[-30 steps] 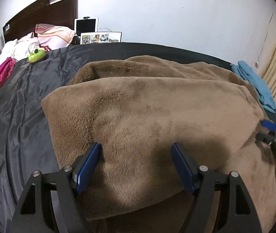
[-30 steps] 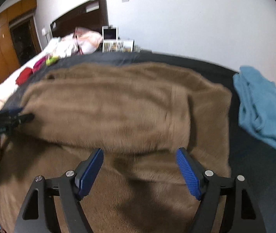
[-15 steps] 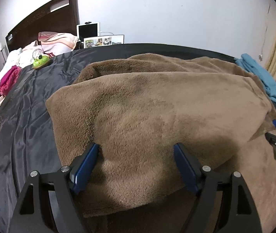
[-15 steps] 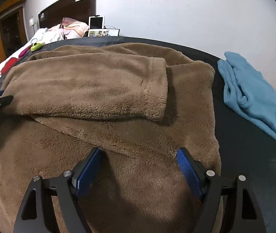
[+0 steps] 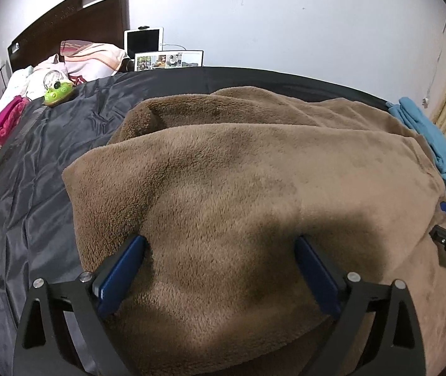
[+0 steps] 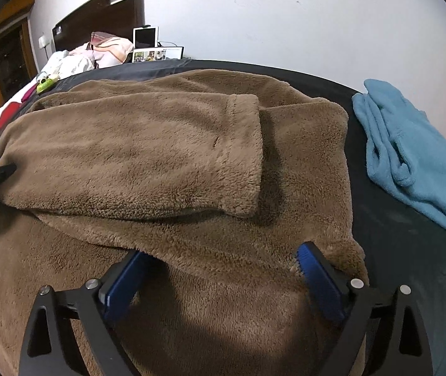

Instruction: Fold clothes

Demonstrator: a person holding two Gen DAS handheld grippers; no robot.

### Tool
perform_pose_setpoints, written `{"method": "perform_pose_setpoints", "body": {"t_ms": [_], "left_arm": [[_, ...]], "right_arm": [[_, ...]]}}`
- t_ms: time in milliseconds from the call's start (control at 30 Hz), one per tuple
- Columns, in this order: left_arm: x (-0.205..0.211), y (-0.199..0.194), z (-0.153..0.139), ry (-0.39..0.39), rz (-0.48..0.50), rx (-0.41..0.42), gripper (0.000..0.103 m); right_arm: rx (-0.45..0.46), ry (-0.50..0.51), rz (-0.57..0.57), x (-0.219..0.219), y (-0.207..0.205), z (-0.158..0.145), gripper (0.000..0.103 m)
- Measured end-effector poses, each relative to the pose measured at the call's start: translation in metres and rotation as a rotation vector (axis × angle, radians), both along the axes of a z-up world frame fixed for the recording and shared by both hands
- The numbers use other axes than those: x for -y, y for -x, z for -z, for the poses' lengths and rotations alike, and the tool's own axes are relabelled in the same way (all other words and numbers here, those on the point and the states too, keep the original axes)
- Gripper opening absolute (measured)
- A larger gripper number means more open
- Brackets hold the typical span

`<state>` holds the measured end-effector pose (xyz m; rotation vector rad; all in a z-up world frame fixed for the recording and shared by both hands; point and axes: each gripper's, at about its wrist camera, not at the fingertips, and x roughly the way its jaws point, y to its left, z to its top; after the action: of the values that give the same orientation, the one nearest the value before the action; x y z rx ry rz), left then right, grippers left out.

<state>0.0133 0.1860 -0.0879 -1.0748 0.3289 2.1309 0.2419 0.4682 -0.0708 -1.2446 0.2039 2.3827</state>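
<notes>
Both grippers are letting go right now. The left gripper (image 5: 219, 269) has its jaws opening, wider than a second ago, spread over the brown robe (image 5: 254, 194) with fleece between the pads but nothing pinched. Same for the right gripper (image 6: 223, 274): jaws opening, straddling the robe's near edge, pads not pressing on it. Half a second back they sat narrower in about the same spots, so the hands have barely shifted, only the jaws have changed.

My read is that a fold has just been laid down and released. The sleeve (image 6: 147, 153) lies flat across the body of the robe, cuff pointing toward the blue garment (image 6: 411, 156), and it stays put with nobody holding it. So that step looks done, and I'd guess more folding comes next, though from here it's only a guess.

The robe itself is spread on the dark sheet (image 5: 34, 163) covering the bed, right under both grippers.

Count:
- 2 grippers, both spread
- 1 brown robe
- 1 blue garment, off to the right, near the robe's edge
- 1 green toy (image 5: 58, 91) up by the pillows
- 1 tablet (image 5: 144, 41) against the wall
</notes>
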Motion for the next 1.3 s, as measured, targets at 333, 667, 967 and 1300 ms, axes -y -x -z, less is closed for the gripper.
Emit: {"method": "perform_pose_setpoints", "body": {"t_ms": [333, 667, 967, 1300], "left_arm": [[0.043, -0.044, -0.032, -0.071, 0.037, 0.025, 0.098], [0.094, -0.129, -0.04, -0.085, 0.123, 0.068, 0.098], [0.114, -0.16, -0.012, -0.053, 0.092, 0.1, 0.098], [0.173, -0.185, -0.022, -0.126, 0.064, 0.064, 0.098]], "right_arm": [[-0.124, 0.01, -0.061, 0.041, -0.061, -0.044, 0.096], [-0.115, 0.1, -0.133, 0.09, -0.14, -0.034, 0.097], [-0.055, 0.036, -0.137, 0.115, -0.165, -0.003, 0.097], [-0.252, 0.091, -0.078, 0.1, -0.248, -0.043, 0.097]]}}
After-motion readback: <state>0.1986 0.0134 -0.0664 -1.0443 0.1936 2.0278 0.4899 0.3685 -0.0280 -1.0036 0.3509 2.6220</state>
